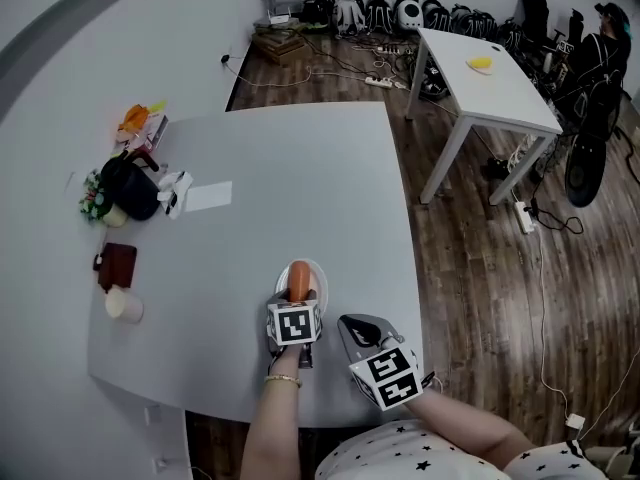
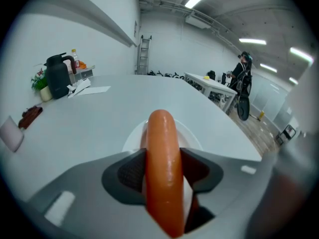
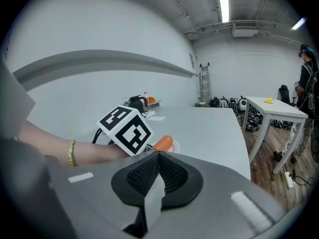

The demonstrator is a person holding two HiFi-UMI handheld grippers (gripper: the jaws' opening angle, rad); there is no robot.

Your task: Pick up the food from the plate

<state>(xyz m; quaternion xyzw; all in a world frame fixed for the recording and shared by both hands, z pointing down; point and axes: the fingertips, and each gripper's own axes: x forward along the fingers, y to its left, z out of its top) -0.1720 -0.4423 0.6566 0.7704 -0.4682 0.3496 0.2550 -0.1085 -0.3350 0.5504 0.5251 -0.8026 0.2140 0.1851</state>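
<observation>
Sausage [image 2: 162,138], glossy cylinder, clamped in left tool [image 2: 163,172], round white plate [image 2: 193,135]

1. The left gripper [image 2: 162,178] and right gripper [image 3: 154,176] are grey, with black ribbed pads inside the jaws.
2. Each carries a white cube [image 1: 294,325] with black square markers.
3. The person wears a gold bracelet [image 1: 283,379] and a white top [image 1: 420,455] with black stars.

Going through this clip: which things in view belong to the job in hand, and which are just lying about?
Job in hand:
- sausage, held by the left gripper
- white plate under it

Lying about:
- black jug
- sheet of paper
- brown pouch
- small plant
- right gripper, shut and empty
</observation>
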